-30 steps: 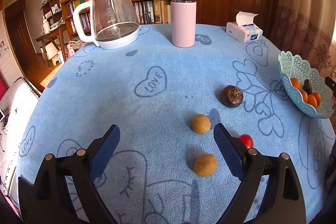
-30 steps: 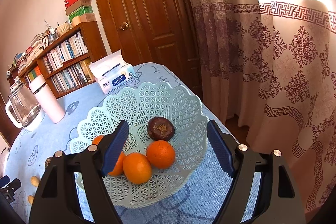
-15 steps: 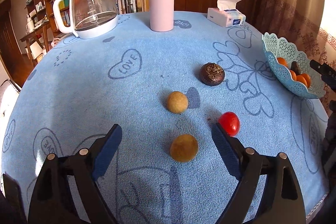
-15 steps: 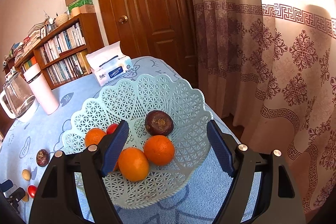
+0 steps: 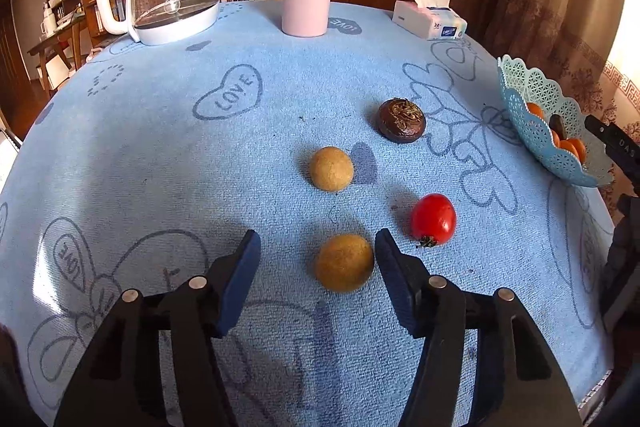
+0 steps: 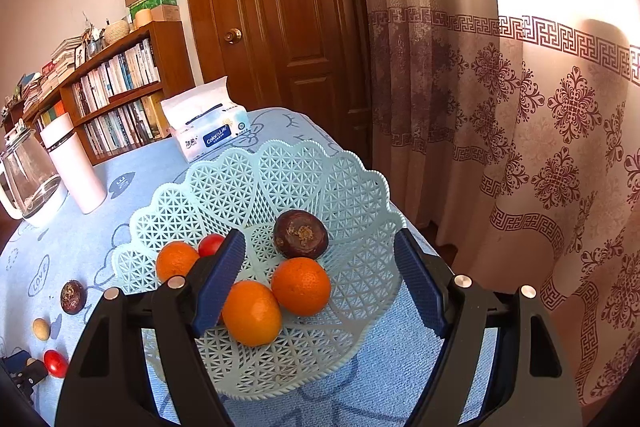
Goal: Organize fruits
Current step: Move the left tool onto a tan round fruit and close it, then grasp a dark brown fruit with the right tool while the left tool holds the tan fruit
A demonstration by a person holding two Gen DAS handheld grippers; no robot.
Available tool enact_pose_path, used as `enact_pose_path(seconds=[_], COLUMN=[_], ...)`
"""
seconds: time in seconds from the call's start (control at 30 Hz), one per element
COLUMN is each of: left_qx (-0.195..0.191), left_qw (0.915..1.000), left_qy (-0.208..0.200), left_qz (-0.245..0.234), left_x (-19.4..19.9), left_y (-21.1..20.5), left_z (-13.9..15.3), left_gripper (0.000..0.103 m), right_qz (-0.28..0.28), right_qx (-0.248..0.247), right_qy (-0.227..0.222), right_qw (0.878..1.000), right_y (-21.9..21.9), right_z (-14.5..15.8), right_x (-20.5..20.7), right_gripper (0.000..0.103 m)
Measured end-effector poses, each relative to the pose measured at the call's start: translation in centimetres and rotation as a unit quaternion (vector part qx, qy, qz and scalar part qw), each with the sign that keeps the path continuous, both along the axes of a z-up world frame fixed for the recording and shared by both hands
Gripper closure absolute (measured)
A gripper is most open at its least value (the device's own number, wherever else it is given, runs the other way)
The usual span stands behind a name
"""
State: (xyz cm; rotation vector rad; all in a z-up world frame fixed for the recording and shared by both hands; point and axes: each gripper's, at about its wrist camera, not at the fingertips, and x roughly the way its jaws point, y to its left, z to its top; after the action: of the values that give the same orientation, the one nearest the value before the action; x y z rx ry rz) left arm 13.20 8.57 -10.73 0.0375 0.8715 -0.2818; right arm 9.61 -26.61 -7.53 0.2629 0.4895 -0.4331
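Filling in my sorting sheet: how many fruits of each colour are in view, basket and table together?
Orange round fruits in the basket: 3
Red small tomatoes: 2
Dark purple-brown round fruits: 2
Tan round fruits: 2
Total: 9

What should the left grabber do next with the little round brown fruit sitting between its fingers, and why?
Probably squeeze shut a little more. The left gripper has just been closing its jaws, and the small round tan fruit lies between them on the blue cloth, close to one pad with a clear gap on the other side. It is not gripped yet, so closing should come before lifting it toward the pale blue lattice basket.
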Motion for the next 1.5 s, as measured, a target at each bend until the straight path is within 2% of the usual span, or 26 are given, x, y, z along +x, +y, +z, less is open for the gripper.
enact_pose_path(seconds=[0.23,0.4,0.57,0.73,0.87,1.2,1.5], left_qx=[-0.031,-0.045,-0.04,-0.032,-0.03,-0.037,-0.045], left_qw=[0.9992,0.9988,0.9992,0.9991,0.9988,0.9984,0.9979], left_qy=[0.005,0.006,-0.007,-0.025,-0.03,-0.032,-0.029], left_qz=[-0.027,-0.019,0.0,0.015,0.022,0.03,0.035], left_x=[-0.8,-0.9,-1.0,-1.0,-1.0,-0.8,-0.7], left_y=[0.1,0.7,1.0,1.3,1.5,1.7,1.9], left_z=[0.2,0.3,0.6,1.0,1.1,1.0,0.9], left_gripper=[0.075,0.075,0.076,0.076,0.076,0.076,0.076], right_qz=[0.005,0.034,0.099,0.18,0.225,0.283,0.311], right_qx=[-0.037,-0.055,-0.032,-0.019,-0.01,0.019,0.03], right_qy=[-0.005,-0.015,-0.011,0.011,0.031,0.088,0.122], right_qw=[0.999,0.998,0.995,0.983,0.974,0.955,0.942], right_y=[1.5,3.7,6.9,11.5,14.2,18.2,20.4], right_z=[0.7,2.0,2.5,2.2,1.8,-0.1,-1.8], right_x=[0.0,0.3,1.5,3.0,4.6,9.0,11.1], right_gripper=[0.025,0.025,0.025,0.025,0.025,0.025,0.025])
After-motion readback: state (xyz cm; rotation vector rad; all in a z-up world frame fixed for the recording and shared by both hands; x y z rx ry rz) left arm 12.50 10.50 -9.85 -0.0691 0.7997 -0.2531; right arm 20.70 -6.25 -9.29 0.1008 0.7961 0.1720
